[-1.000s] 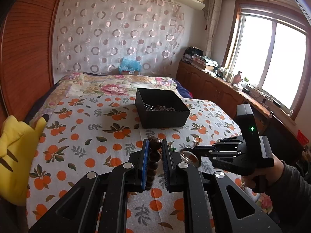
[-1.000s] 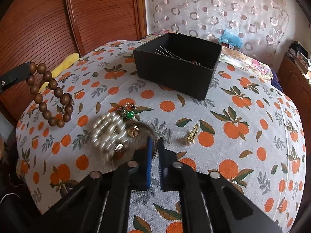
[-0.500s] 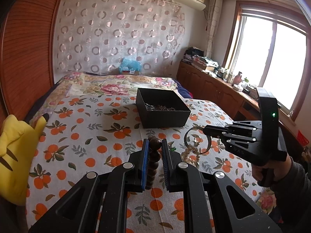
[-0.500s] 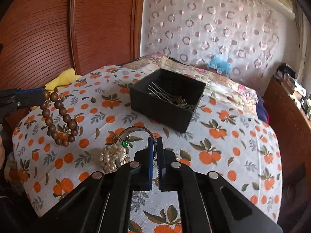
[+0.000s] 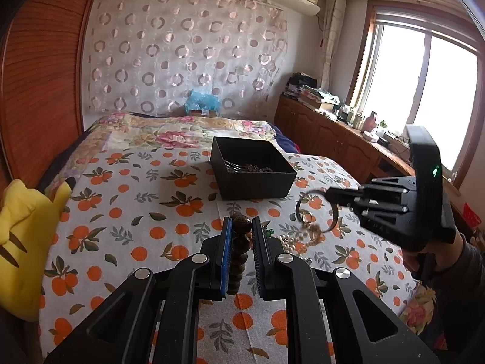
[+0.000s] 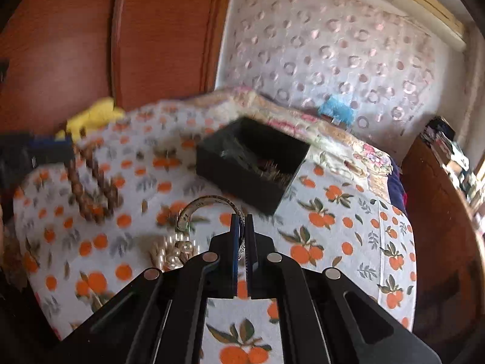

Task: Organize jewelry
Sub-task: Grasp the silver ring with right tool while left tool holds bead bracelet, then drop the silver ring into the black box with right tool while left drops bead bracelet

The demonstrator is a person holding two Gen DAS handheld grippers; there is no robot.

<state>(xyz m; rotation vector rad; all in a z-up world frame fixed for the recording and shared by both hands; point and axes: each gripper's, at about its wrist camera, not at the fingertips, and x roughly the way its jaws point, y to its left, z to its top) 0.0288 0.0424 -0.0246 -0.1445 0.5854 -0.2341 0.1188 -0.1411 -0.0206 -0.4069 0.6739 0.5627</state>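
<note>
My left gripper is shut on a brown wooden bead bracelet, held above the orange-print bedspread; the bracelet also shows, blurred, in the right wrist view. My right gripper is shut on a silver open bangle, lifted above the bed; it also shows in the left wrist view. A black open box with hairpins and chains inside sits farther back on the bed. A pearl bracelet and a small green-stone piece lie on the bedspread below.
A yellow plush toy lies at the bed's left edge by the wooden wardrobe. A wooden cabinet with clutter runs under the window on the right. A blue bag sits at the headboard.
My right gripper has risen off the bedspread with the silver bangle and moved toward the black box. The left gripper has stayed still with the bead bracelet.
</note>
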